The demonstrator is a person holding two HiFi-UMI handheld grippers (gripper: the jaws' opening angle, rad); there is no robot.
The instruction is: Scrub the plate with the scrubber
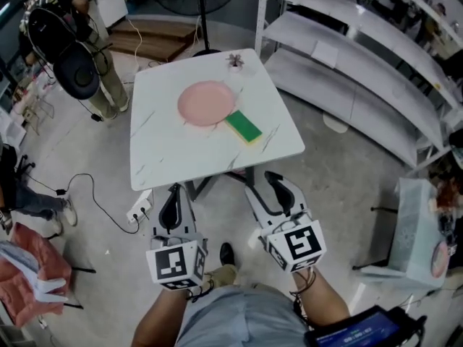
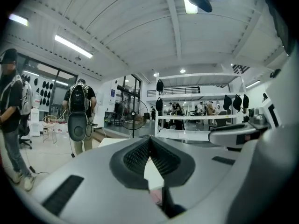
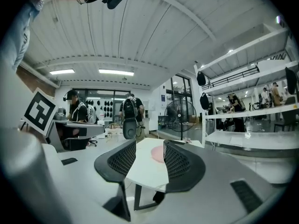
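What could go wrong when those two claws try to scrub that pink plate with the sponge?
1. The plate lies loose on the smooth table. The left gripper is shut and short of it, so scrubbing might slide the plate.
2. The scrubber lies right by the plate's rim; the open, empty right gripper could knock the plate while grabbing it.
3. A power strip lies near the person's feet: a possible trip hazard.

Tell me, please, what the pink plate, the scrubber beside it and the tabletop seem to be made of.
Plate: likely plastic or melamine; even pink, matte, no glare.
Scrubber: probably foam sponge, yellow body under a green scouring layer.
Tabletop: white with faint grey veins, marble-look; stone or laminate, hard to tell.
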